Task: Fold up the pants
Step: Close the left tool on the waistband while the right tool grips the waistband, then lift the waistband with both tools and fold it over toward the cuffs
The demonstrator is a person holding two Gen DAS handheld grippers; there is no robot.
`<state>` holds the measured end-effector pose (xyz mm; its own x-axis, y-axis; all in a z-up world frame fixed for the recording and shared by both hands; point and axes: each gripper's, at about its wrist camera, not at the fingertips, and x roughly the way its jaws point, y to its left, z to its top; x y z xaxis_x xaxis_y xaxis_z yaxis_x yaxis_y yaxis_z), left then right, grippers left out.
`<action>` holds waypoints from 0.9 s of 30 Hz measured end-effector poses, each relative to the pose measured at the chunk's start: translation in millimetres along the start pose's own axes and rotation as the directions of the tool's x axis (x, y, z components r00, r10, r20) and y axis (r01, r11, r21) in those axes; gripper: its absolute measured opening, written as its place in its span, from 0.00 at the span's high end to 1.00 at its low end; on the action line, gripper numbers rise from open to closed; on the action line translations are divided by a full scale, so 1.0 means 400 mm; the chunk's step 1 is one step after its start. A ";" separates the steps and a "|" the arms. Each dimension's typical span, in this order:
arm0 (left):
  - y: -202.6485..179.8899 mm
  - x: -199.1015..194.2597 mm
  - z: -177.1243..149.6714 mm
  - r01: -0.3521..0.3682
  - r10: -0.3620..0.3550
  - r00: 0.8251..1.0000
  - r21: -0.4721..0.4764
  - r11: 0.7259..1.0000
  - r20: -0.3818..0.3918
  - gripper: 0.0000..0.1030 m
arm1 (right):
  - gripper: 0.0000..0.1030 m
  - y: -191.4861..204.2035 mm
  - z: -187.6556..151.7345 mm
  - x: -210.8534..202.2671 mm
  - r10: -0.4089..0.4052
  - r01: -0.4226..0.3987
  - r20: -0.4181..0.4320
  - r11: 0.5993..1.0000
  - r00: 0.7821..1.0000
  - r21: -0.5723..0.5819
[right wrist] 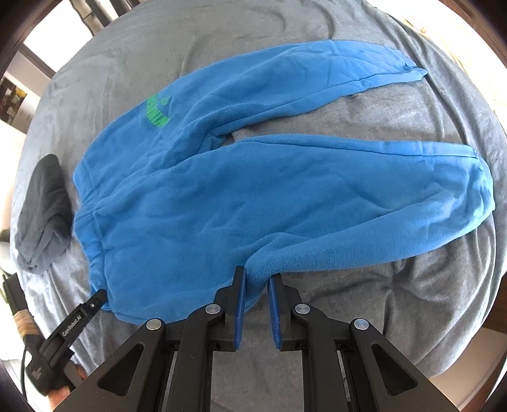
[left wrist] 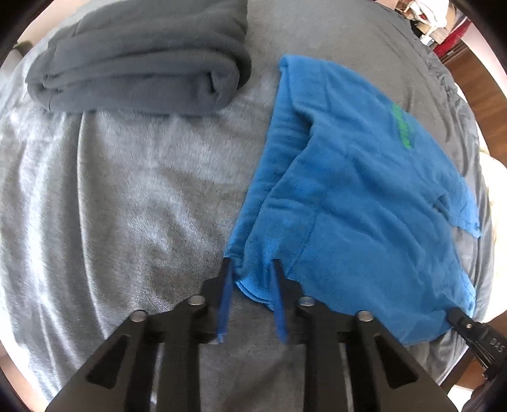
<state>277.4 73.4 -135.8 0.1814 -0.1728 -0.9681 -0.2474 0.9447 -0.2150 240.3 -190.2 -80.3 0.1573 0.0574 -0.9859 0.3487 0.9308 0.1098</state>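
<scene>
Blue sweatpants (right wrist: 196, 202) with a green logo (right wrist: 157, 114) lie spread on a grey blanket, waistband to the left and both legs running right. In the right wrist view my right gripper (right wrist: 258, 275) is shut on a fold of the near edge by the lower leg. The left gripper's black tip (right wrist: 96, 296) touches the waistband's near corner. In the left wrist view the left gripper (left wrist: 252, 264) pinches that corner of the pants (left wrist: 348, 190) between its blue pads. The right gripper (left wrist: 459, 320) shows at the lower right, at the cloth's edge.
A folded dark grey garment (left wrist: 139, 54) lies beside the waistband end, also the dark grey garment (right wrist: 41, 171) at far left. The grey blanket (left wrist: 126, 190) covers the bed. A gloved hand (right wrist: 47, 380) holds the left gripper. Room clutter (left wrist: 437, 22) sits beyond the bed.
</scene>
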 end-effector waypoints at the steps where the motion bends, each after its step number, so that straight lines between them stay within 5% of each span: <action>1: -0.007 -0.019 0.005 0.001 -0.001 1.000 0.010 1.000 0.009 0.82 | 0.86 -0.002 0.001 -0.002 0.002 -0.002 -0.003 1.000 1.000 0.002; 16: -0.100 -0.257 0.063 0.040 -0.041 0.995 0.011 0.999 0.089 0.84 | 0.89 -0.039 0.079 -0.175 0.079 -0.083 0.105 0.996 0.991 0.032; 27: -0.154 -0.235 0.203 0.084 -0.079 0.991 -0.037 0.996 0.106 0.84 | 0.89 0.000 0.271 -0.168 0.105 -0.108 0.171 0.994 0.980 0.008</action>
<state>352.7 54.2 -21.3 0.3003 -0.2167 -0.9289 -0.2666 0.9160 -0.2998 329.9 -233.2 -0.2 0.3486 0.0920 -0.9327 0.3368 0.9164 0.2163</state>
